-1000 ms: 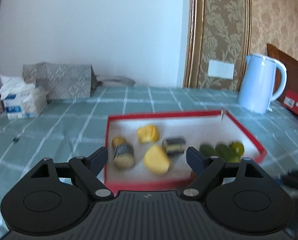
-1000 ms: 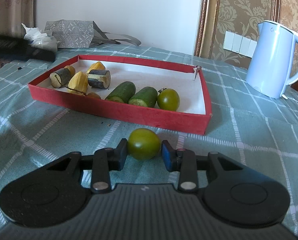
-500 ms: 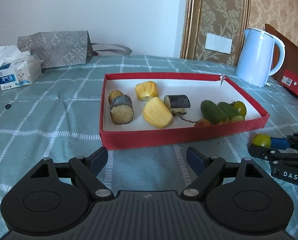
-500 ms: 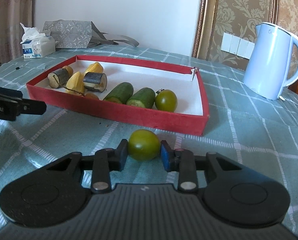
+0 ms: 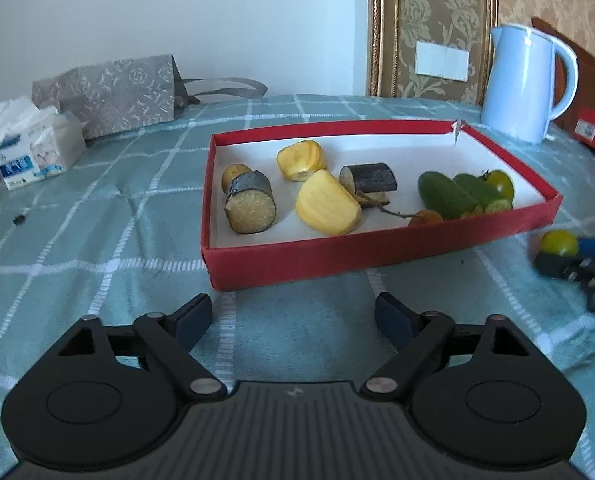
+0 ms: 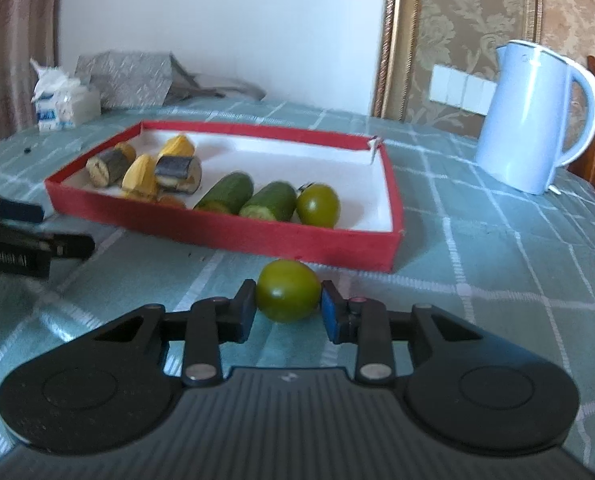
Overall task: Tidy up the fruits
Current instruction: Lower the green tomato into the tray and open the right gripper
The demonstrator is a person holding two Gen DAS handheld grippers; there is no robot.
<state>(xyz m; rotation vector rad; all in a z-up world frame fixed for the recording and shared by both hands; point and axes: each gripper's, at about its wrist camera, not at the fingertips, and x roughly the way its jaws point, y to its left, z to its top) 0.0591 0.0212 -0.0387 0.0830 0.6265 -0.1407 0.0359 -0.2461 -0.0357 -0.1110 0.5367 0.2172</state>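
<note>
A red tray (image 5: pixel 377 260) with a white floor lies on the checked tablecloth. It holds yellow fruit pieces (image 5: pixel 327 208), dark-skinned pieces (image 5: pixel 250 208), two cucumber pieces (image 5: pixel 445 196) and a green tomato (image 5: pixel 500 184). My left gripper (image 5: pixel 293 316) hovers low in front of the tray's near wall, its jaws opening with nothing between them. Just outside the tray's (image 6: pixel 225 232) front wall, my right gripper (image 6: pixel 287 308) is shut on a second green tomato (image 6: pixel 287 290). That tomato (image 5: pixel 557 242) also shows at the right edge of the left wrist view.
A pale blue kettle (image 5: pixel 525 84) stands behind the tray at the right, with a red box (image 5: pixel 593 132) beside it. A tissue pack (image 5: pixel 33 148) and a grey paper bag (image 5: pixel 113 96) sit at the back left.
My left gripper has sunk towards the cloth and now faces the tray's near wall from outside. The right gripper has stayed put, still shut on the tomato.
</note>
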